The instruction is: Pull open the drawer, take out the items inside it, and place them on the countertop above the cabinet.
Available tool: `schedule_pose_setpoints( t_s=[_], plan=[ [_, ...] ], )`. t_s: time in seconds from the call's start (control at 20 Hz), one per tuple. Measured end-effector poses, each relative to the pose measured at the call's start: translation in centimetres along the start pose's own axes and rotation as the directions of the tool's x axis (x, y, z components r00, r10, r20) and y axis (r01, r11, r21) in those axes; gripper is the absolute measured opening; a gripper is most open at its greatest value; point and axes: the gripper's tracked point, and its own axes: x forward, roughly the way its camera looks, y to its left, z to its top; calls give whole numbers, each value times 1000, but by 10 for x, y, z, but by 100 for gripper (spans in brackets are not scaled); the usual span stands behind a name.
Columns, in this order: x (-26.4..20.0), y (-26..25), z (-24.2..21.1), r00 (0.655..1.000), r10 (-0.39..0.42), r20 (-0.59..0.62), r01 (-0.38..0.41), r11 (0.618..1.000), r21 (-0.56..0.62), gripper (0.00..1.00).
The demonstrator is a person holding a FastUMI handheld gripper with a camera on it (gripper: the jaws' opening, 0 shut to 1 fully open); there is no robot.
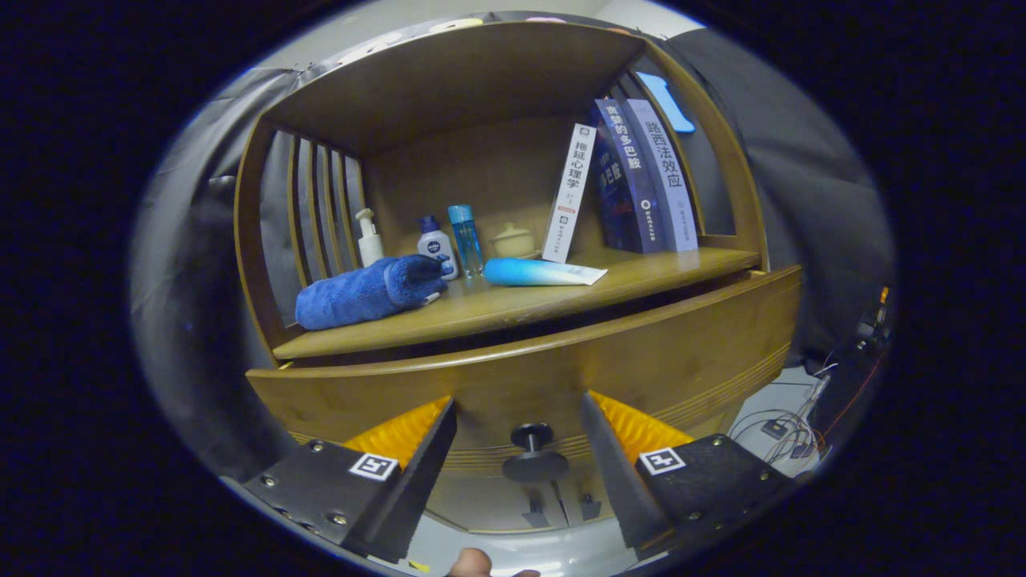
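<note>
Two fingers of my gripper [519, 417] stand open, flanking the round black knob [535, 455] on the brown wooden drawer [641, 361]. Off-centre closure risks slipping off.

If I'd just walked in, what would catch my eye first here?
Probably the dark round drawer knob, sitting in the gap between the open tool's two fingers, neither touching it. Beyond them, on the countertop, lie a rolled blue towel and a blue tube, with three books leaning farther back.

blue towel [365, 292], brown wooden drawer [561, 377], seemingly black knob [533, 453].
</note>
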Motion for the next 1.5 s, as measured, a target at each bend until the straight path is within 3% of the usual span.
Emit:
schedule_pose_setpoints(
  t_s=[0.9, 1.15, 1.5],
  plan=[
    [30, 2, 4, 1000, 14, -8, -14, 1000, 11, 97],
    [23, 10, 25, 999, 27, 38, -28, 999, 35, 97],
    [-12, 10, 58, 997, 27, 66, -25, 999, -23, 97]
  ],
)
